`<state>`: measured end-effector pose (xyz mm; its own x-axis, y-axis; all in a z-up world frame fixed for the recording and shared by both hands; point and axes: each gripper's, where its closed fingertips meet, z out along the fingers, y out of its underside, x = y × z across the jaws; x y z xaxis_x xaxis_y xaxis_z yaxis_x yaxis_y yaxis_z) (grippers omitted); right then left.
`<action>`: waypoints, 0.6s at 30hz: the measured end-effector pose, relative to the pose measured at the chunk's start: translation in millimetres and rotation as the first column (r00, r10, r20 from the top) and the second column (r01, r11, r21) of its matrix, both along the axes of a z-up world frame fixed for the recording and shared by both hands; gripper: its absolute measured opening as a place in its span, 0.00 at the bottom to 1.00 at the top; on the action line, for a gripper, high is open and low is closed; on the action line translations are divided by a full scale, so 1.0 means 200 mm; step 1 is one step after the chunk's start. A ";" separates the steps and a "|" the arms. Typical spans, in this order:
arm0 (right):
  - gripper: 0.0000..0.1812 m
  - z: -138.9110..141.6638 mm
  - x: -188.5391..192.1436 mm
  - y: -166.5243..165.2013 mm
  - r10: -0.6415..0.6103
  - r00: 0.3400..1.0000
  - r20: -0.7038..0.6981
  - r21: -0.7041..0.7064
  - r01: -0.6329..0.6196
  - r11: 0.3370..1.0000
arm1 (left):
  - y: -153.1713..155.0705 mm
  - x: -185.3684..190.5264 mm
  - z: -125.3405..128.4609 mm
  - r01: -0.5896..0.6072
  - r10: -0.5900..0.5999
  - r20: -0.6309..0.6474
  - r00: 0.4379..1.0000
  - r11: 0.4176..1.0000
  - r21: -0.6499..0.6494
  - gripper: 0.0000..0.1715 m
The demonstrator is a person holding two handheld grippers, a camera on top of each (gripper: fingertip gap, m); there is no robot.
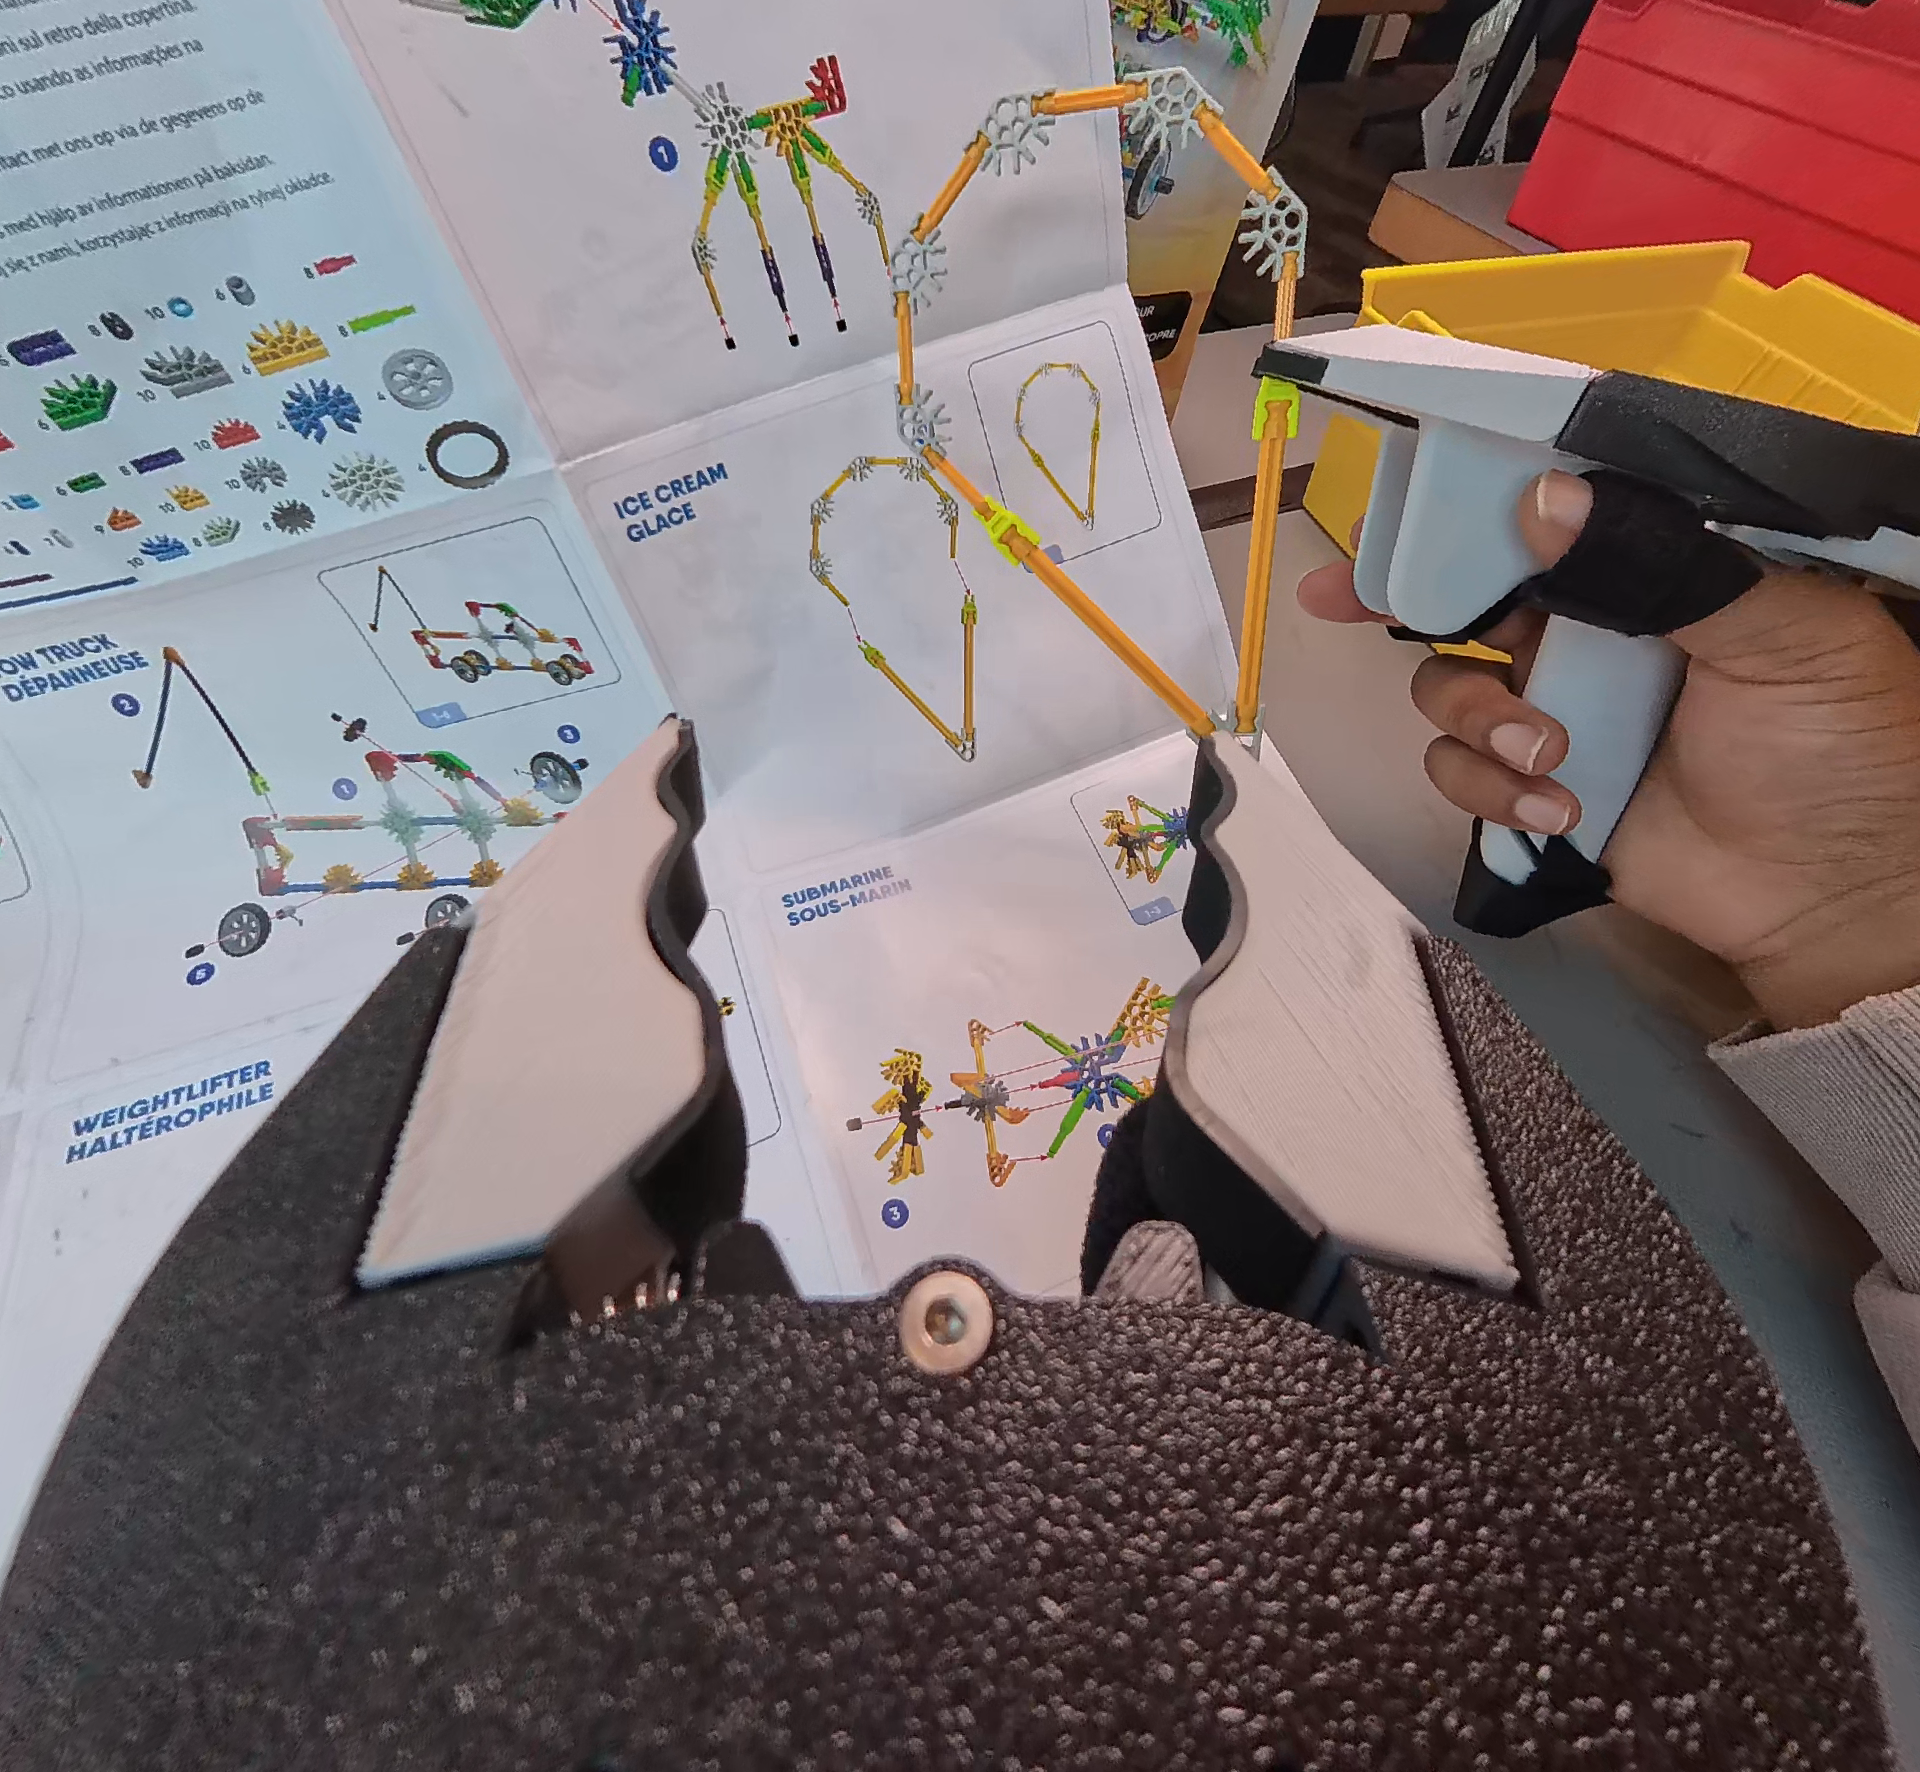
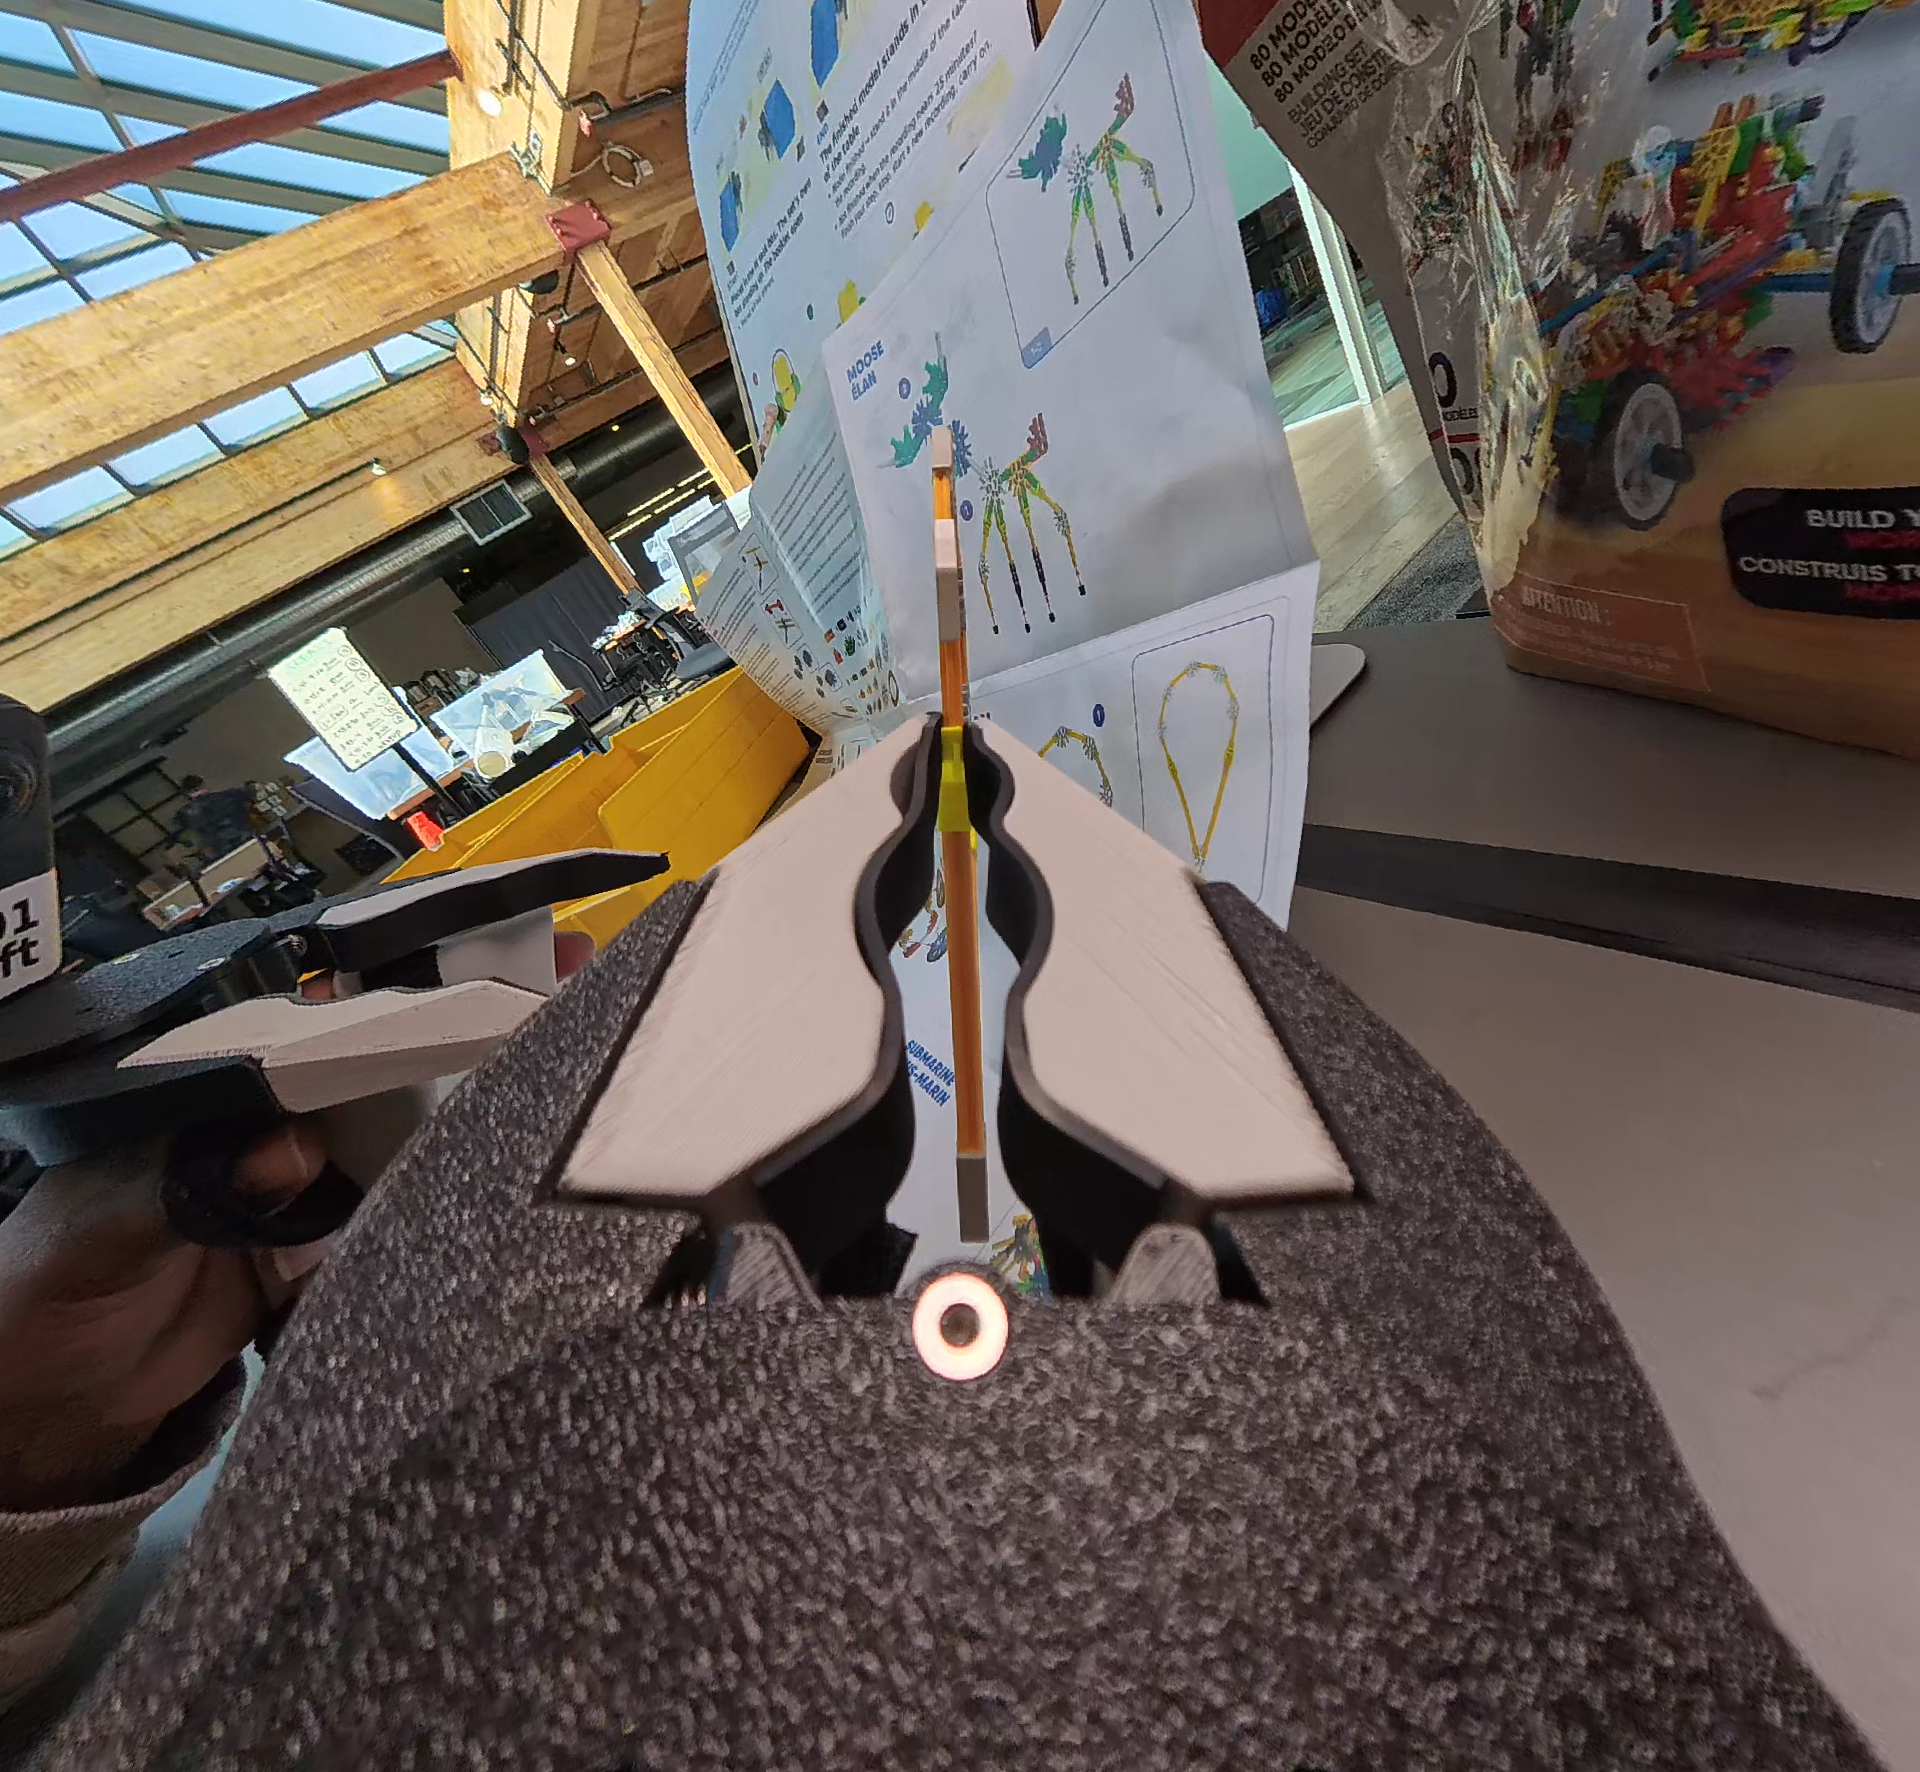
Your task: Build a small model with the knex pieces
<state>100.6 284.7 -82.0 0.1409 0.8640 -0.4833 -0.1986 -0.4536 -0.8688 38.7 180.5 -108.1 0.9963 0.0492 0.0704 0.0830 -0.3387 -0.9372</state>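
I'm holding right tongs (image 2: 951,735) clamped on the rod-and-connector loop's (image 1: 1081,101) lime connector (image 2: 954,787), left tongs (image 1: 940,735) gaping apart over the instruction sheet (image 1: 582,351).

Orange rods and pale grey snowflake-shaped connectors in the rod frame (image 1: 1091,392), with 2 lime-green joiners along its lower rods. Behind the frame, a white instruction sheet (image 1: 644,288) printed with blue headings and many-coloured model drawings. Right of the frame, a yellow bin (image 1: 1621,320) and a red bin (image 1: 1725,122) beyond it. Below the frame, off-white fingers (image 1: 561,1005) with black wavy pads on a speckled dark grey body. Multicoloured models on the box (image 2: 1704,288).
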 end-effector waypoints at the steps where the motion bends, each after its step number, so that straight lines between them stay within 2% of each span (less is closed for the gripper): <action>1: 0.02 0.00 0.00 0.00 0.001 1.000 0.001 0.000 -0.001 1.000 | 0.00 0.00 0.00 0.001 -0.001 0.000 1.000 1.000 -0.001 0.55; 11: 0.02 0.02 0.01 -0.01 0.013 1.000 -0.024 -0.015 -0.013 1.000 | 0.00 -0.01 -0.01 -0.004 0.004 -0.008 1.000 1.000 -0.004 0.53; 18: 0.01 0.08 0.03 -0.02 0.032 0.992 -0.121 -0.067 -0.041 0.997 | -0.01 -0.01 0.01 0.014 -0.014 0.025 1.000 1.000 0.004 0.53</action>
